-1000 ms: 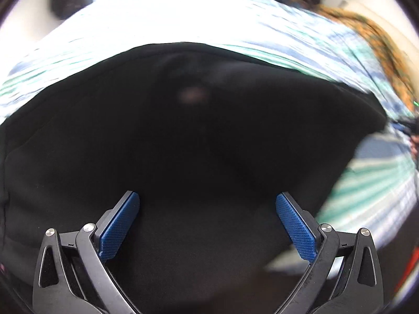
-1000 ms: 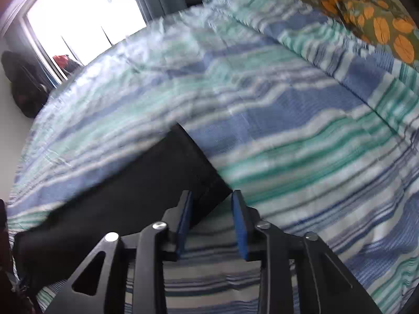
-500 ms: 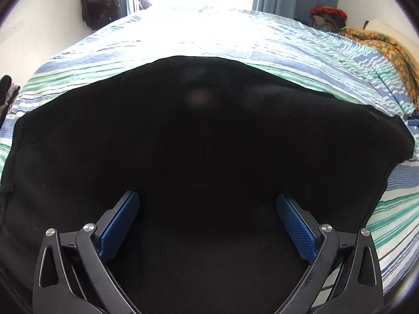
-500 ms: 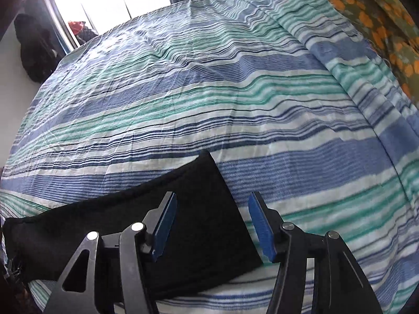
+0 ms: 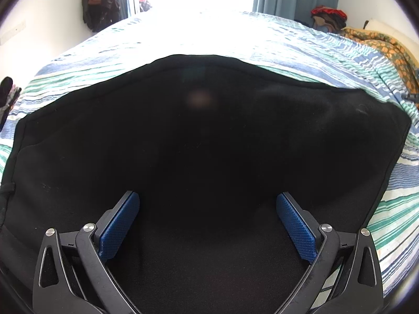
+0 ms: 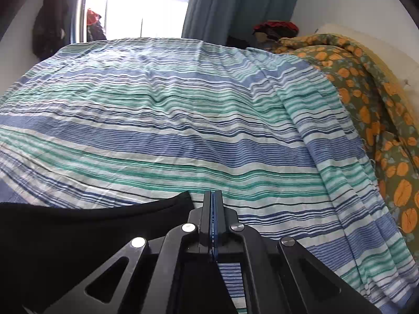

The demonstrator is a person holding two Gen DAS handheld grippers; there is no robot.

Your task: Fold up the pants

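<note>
The black soft-fabric pants [image 5: 209, 141] lie spread flat on the blue, green and white striped bedsheet [image 6: 183, 120], filling most of the left wrist view. The left gripper [image 5: 207, 225] hovers over them with its blue-padded fingers [image 5: 119, 227] spread wide, holding nothing. The right gripper [image 6: 212, 209] has its jaws pressed together just beside the pants' corner (nothing visible between the pads), near an orange-leaf patterned blanket [image 6: 379, 120]

We are in a home bedroom: beyond the fingers spreads a bed under a striped sheet [image 6: 183, 120], right of them an orange-patterned quilt [image 6: 366, 99], and farther off teal curtains [image 6: 235, 7] and what may be hanging clothes [image 5: 102, 2].
</note>
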